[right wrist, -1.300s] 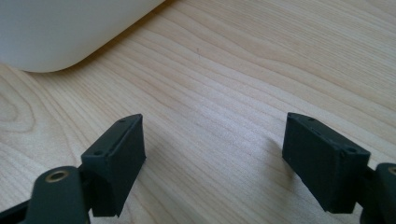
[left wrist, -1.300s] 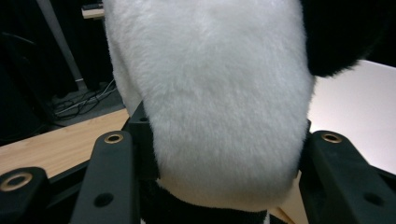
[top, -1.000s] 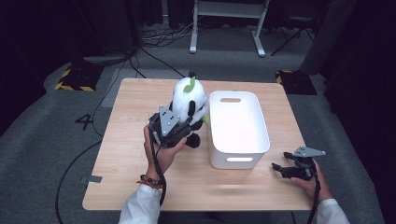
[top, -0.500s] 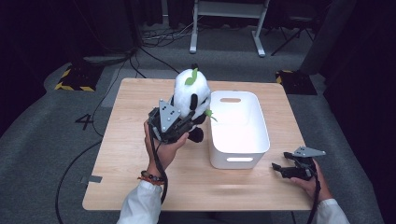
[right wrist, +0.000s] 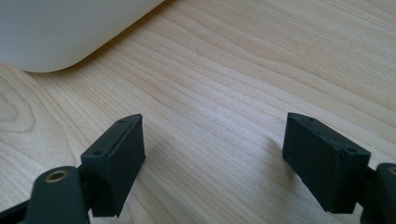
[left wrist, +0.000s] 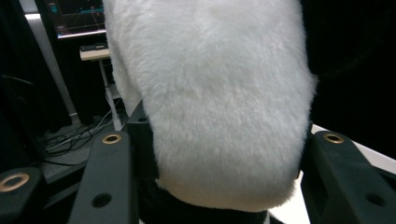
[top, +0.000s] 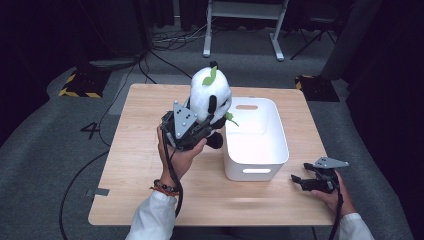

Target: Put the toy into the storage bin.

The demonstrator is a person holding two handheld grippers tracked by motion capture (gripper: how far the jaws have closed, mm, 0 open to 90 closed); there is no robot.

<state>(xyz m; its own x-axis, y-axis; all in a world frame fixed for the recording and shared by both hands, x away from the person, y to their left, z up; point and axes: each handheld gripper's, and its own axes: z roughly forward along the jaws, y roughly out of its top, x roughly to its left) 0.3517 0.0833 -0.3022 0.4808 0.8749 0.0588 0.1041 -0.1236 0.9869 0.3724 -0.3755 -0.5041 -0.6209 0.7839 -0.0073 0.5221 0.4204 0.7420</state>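
Now the plush panda (top: 210, 97) hangs just left of the bin (top: 280, 145) rim

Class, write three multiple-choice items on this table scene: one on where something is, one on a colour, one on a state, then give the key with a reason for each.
1. Where does the white bin stand?
A. on the wooden table
B. on the floor
C. on a chair

2. What colour is the leaf on the panda plush toy?
A. red
B. green
C. blue

3. How does the right gripper stand?
A. shut on the bin
C. shut on the panda
B. open, with nothing between its jaws

Key:
1 A, the bin's base rests on the tabletop in the high view.
2 B, a green leaf lies on the toy's white head.
3 B, the right gripper view shows bare wood between the parted jaws; it is the left gripper that clamps the plush.
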